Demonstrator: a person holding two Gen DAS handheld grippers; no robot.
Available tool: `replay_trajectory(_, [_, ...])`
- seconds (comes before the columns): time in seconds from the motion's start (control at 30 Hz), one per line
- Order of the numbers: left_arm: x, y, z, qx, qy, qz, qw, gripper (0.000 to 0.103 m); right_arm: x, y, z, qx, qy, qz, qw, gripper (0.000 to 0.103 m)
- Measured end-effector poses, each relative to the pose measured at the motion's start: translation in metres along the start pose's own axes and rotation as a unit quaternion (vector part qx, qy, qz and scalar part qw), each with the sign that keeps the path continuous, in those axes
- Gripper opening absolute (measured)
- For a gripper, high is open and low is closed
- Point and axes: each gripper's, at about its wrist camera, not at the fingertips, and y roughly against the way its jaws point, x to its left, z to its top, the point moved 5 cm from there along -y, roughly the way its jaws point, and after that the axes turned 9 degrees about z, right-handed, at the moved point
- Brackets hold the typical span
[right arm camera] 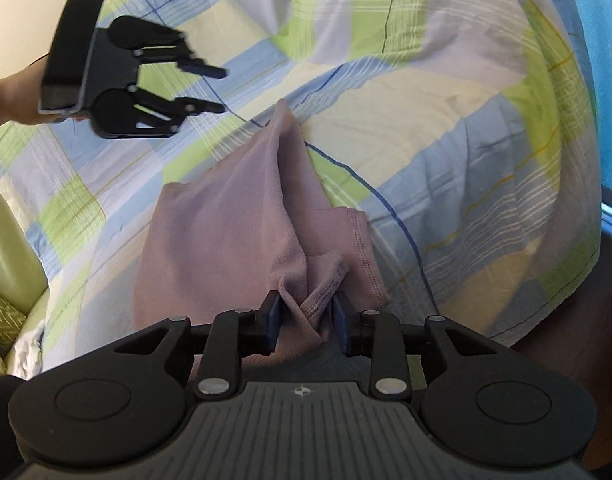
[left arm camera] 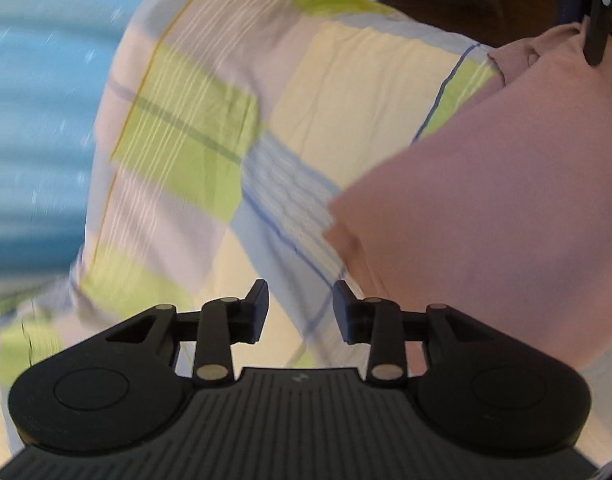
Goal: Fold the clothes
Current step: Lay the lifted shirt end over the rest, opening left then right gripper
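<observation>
Holding a Single Corner: Slip and Bunching Hazards

We grip the pink garment [right arm camera: 233, 216] with the right gripper [right arm camera: 306, 320], whose fingers are clenched on a bunched, stitched hem. The garment trails from that grasp across the checked bedsheet [right arm camera: 446, 128], its far end resting on the sheet in a narrow tapered fold. Our left gripper [left arm camera: 299, 312] hangs above the sheet just beside the garment, its fingers spread and grasping nothing.

We judge three risks from this state:

1. Slip. The clamped hem is gathered in several layers, so a pull may draw one layer free while the rest stays pinched.
2. Twist. With only one hold, lifting lets the cloth rotate and collapse into a rope, not a flat panel.
3. Wrong pick. The left fingers close over sheet and garment alike; descending at the cloth edge may pinch the bedsheet together with it.
</observation>
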Motion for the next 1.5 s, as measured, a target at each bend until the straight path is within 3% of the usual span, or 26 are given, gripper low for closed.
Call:
replay_trajectory(0.1, [-0.005, 0.016, -0.024, 0.028, 0.084, -0.016, 0.9960, 0.035, 0.001, 0.003, -0.001, 0.001, -0.016, 0.005, 1.000, 0.033])
replay_trajectory(0.27, [-0.020, 0.038, -0.051, 0.053, 0.195, -0.038, 0.9787, 0.035, -0.005, 0.000, -0.004, 0.001, -0.063, 0.032, 0.997, 0.033])
replay_trajectory(0.3, [-0.024, 0.041, -0.052, 0.053, 0.195, -0.040, 0.9785, 0.035, -0.007, -0.001, -0.004, 0.002, -0.071, 0.033, 0.997, 0.028])
replay_trajectory(0.33, [-0.028, 0.045, -0.052, 0.054, 0.194, -0.043, 0.9785, 0.036, -0.009, 0.001, -0.003, -0.002, -0.077, 0.029, 0.997, 0.015])
replay_trajectory(0.37, [-0.031, 0.048, -0.052, 0.049, 0.191, -0.042, 0.9794, 0.036, -0.009, 0.005, 0.000, -0.012, -0.072, 0.021, 0.997, 0.011])
replay_trajectory(0.5, [-0.035, 0.056, -0.047, 0.020, 0.190, -0.043, 0.9807, 0.039, 0.019, 0.023, 0.008, -0.060, 0.068, -0.041, 0.995, 0.009])
replay_trajectory(0.53, [-0.034, 0.054, -0.046, 0.011, 0.194, -0.046, 0.9798, 0.039, 0.018, 0.016, 0.006, -0.046, 0.061, -0.041, 0.996, 0.010])
replay_trajectory(0.63, [-0.031, 0.039, -0.042, -0.005, 0.207, -0.055, 0.9769, 0.039, -0.003, -0.004, 0.002, -0.009, -0.006, -0.027, 1.000, 0.026])
replay_trajectory(0.73, [-0.025, 0.025, -0.041, -0.021, 0.222, -0.067, 0.9724, 0.039, -0.012, -0.007, 0.005, -0.016, -0.041, 0.007, 0.999, 0.037])
replay_trajectory(0.83, [-0.021, 0.016, -0.041, -0.033, 0.235, -0.072, 0.9688, 0.039, -0.013, -0.013, 0.012, -0.015, -0.046, 0.033, 0.998, 0.037])
replay_trajectory(0.87, [-0.020, 0.013, -0.042, -0.035, 0.240, -0.071, 0.9676, 0.039, -0.013, -0.015, 0.015, -0.012, -0.046, 0.032, 0.998, 0.016])
replay_trajectory(0.9, [-0.018, 0.011, -0.043, -0.036, 0.244, -0.070, 0.9665, 0.039, -0.013, -0.015, 0.018, -0.009, -0.041, 0.024, 0.999, 0.006])
replay_trajectory(1.03, [-0.010, 0.006, -0.053, -0.041, 0.274, -0.068, 0.9583, 0.039, 0.015, 0.007, 0.034, -0.059, 0.072, -0.008, 0.996, 0.005])
replay_trajectory(1.1, [-0.006, 0.004, -0.059, -0.041, 0.292, -0.070, 0.9530, 0.039, 0.020, 0.008, 0.037, -0.069, 0.110, -0.026, 0.991, 0.005])
replay_trajectory(1.13, [-0.005, 0.000, -0.062, -0.037, 0.299, -0.072, 0.9509, 0.039, 0.011, -0.002, 0.035, -0.042, 0.091, -0.032, 0.994, 0.008])
replay_trajectory(1.2, [-0.004, -0.007, -0.066, -0.025, 0.309, -0.077, 0.9474, 0.039, -0.007, -0.018, 0.028, 0.006, 0.043, -0.044, 0.998, 0.023])
replay_trajectory(1.23, [-0.004, -0.008, -0.068, -0.020, 0.314, -0.081, 0.9456, 0.039, -0.010, -0.016, 0.028, 0.001, 0.033, -0.049, 0.998, 0.031])
replay_trajectory(1.27, [-0.004, -0.009, -0.071, -0.017, 0.319, -0.086, 0.9436, 0.039, -0.007, -0.012, 0.031, -0.012, 0.043, -0.054, 0.998, 0.031])
replay_trajectory(1.4, [0.002, 0.000, -0.089, -0.011, 0.383, -0.090, 0.9193, 0.039, 0.008, 0.000, 0.056, -0.054, 0.080, -0.040, 0.995, 0.034])
replay_trajectory(1.5, [0.002, 0.014, -0.108, -0.009, 0.465, -0.094, 0.8802, 0.039, 0.013, -0.019, 0.083, -0.053, 0.080, -0.005, 0.995, 0.043])
